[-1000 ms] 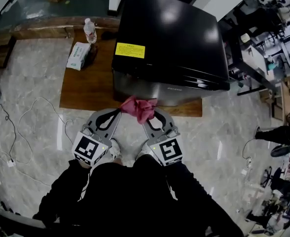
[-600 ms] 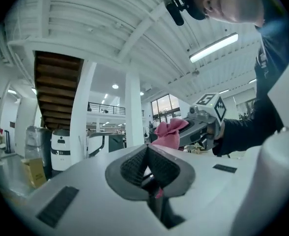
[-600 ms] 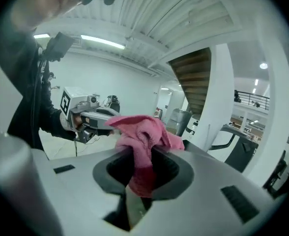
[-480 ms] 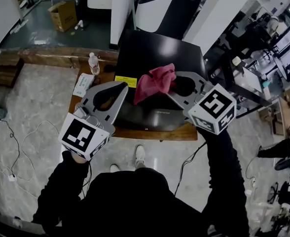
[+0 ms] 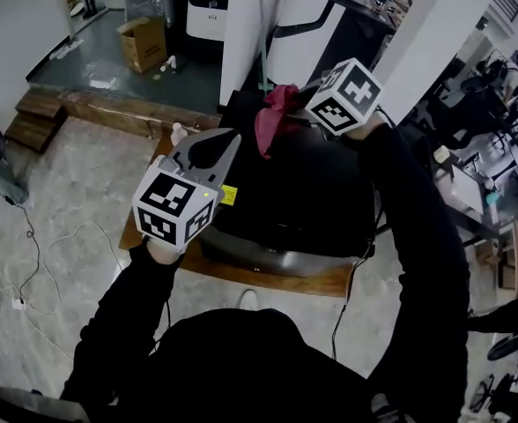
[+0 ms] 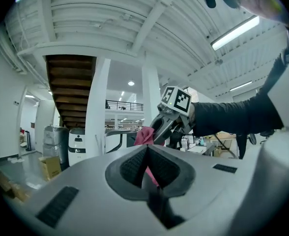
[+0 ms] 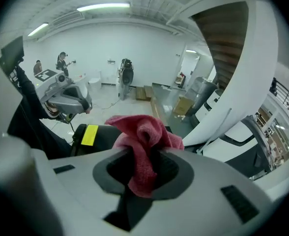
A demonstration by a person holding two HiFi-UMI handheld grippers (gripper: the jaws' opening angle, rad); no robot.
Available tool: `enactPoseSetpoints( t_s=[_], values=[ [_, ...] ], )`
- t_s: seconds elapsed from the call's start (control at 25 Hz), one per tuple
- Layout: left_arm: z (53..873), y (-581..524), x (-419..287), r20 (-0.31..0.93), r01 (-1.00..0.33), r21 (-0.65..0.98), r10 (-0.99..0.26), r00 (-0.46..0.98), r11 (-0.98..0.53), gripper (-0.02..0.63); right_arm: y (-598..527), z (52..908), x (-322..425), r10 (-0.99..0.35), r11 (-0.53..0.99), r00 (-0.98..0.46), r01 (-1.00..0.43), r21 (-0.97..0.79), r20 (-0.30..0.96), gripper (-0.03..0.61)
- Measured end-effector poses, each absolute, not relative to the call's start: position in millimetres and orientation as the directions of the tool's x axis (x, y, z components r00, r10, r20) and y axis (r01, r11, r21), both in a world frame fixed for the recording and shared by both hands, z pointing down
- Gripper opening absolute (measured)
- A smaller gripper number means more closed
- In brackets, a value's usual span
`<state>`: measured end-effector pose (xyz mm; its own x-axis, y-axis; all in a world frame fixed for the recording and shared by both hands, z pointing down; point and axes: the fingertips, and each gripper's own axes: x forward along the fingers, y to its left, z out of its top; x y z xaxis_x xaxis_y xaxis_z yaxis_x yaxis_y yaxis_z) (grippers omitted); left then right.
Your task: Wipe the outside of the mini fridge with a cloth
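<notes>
Pink cloth (image 7: 142, 132): clamped in jaws of right gripper (image 7: 142, 154). Bunched above the pads, short tail hanging below. Raised over far edge of fridge (image 5: 312, 192). Contact with the top not confirmable.
Left gripper (image 6: 147, 149): jaws together at the tips, nothing clamped. Held above near-left corner of fridge, close to yellow label (image 5: 227, 195), tips aimed toward cloth.
Fridge: black, glossy top, standing on wood board (image 5: 268, 276) on the floor.
Task status: judged between strokes, no wiping contact visible.
Risk 1: cloth dragged out of the jaws on a stroke. Cause: only a narrow pinch, most of the bulk loose and free to catch on an edge.
Risk 2: bare jaw plastic rubbing the glossy top. Cause: cloth bunched ahead of the pads rather than spread under them. Likely if pressed down flat instead of led with the bunch.
Risk 3: grippers knocking together. Cause: left tips near the cloth. Likely on a leftward sweep unless left is drawn clear.
Risk 4: patchy wipe. Cause: small wad, large top.
Hidden: fridge front, sides and back out of head view. Right jaws covered by marker cube there.
Unclear: thin pink strip low between the left jaws. Judged to be cloth seen beyond them, not a grip.
</notes>
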<state>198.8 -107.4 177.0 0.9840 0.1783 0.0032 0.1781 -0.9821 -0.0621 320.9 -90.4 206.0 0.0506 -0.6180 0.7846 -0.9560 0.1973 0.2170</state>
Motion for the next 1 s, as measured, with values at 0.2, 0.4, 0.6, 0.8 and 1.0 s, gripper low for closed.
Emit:
enactPoseSetpoints(
  t_s=[0.2,0.4,0.6,0.8,1.0],
  values=[
    [196.5,-116.3,237.5,0.061,0.103,-0.057,0.099,0.993,-0.993,0.006,-133.3,250.1,374.0,-0.485,0.276,0.040,-0.941,0.197,0.874,0.083],
    [213.5,-131.5,251.0,0.093,0.018,-0.039,0.014,0.996,-0.999,0.006,-175.3,301.3,404.4,-0.392,0.329,-0.045,-0.940,0.094,0.919,0.083],
    [224.5,-147.8,248.4,0.112,-0.047,-0.024,-0.049,0.992,-0.999,0.006,-198.7,328.1,412.7,-0.366,0.359,-0.086,-0.932,0.056,0.927,0.080],
    [232.0,-159.0,223.6,0.120,-0.067,-0.029,-0.070,0.990,-0.997,0.006,-199.1,328.0,374.7,-0.351,0.411,-0.141,-0.911,0.017,0.926,0.069],
    [235.3,-151.7,191.8,0.138,-0.053,-0.075,-0.063,0.989,-0.996,0.006,-181.5,328.0,308.2,-0.332,0.443,-0.179,-0.896,-0.014,0.926,0.069]
  ],
)
